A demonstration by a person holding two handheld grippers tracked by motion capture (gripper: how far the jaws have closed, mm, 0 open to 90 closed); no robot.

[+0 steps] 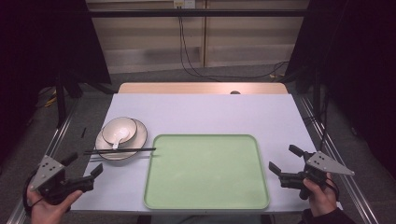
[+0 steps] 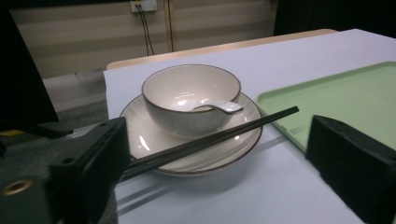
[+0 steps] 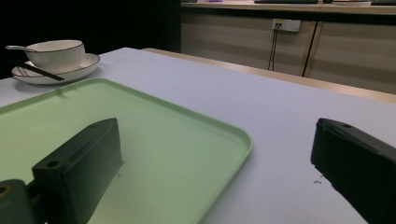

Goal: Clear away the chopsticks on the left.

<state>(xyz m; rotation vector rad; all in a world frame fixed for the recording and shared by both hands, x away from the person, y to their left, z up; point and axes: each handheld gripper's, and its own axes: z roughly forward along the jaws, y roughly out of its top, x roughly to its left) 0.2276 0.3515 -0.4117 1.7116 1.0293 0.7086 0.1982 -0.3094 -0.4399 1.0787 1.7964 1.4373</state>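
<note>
We hold left gripper (image 1: pixel 84 164) at table's near left corner, jaws wide, nothing between them. Right gripper (image 1: pixel 285 159) hovers beside green tray's (image 1: pixel 205 203) right edge, jaws wide too, empty. Nearest our left jaws: bowl (image 1: pixel 119 129) on plate (image 1: pixel 139 138), left of tray. White spoon (image 2: pixel 219 107) rests inside bowl. Black chopsticks (image 1: pixel 119 150) lie across plate's near rim, tips just reaching tray's edge.

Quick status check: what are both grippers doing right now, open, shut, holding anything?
Left gripper: open, holding nothing, near the plate with the chopsticks.
Right gripper: open, holding nothing, beside the green tray.
</note>
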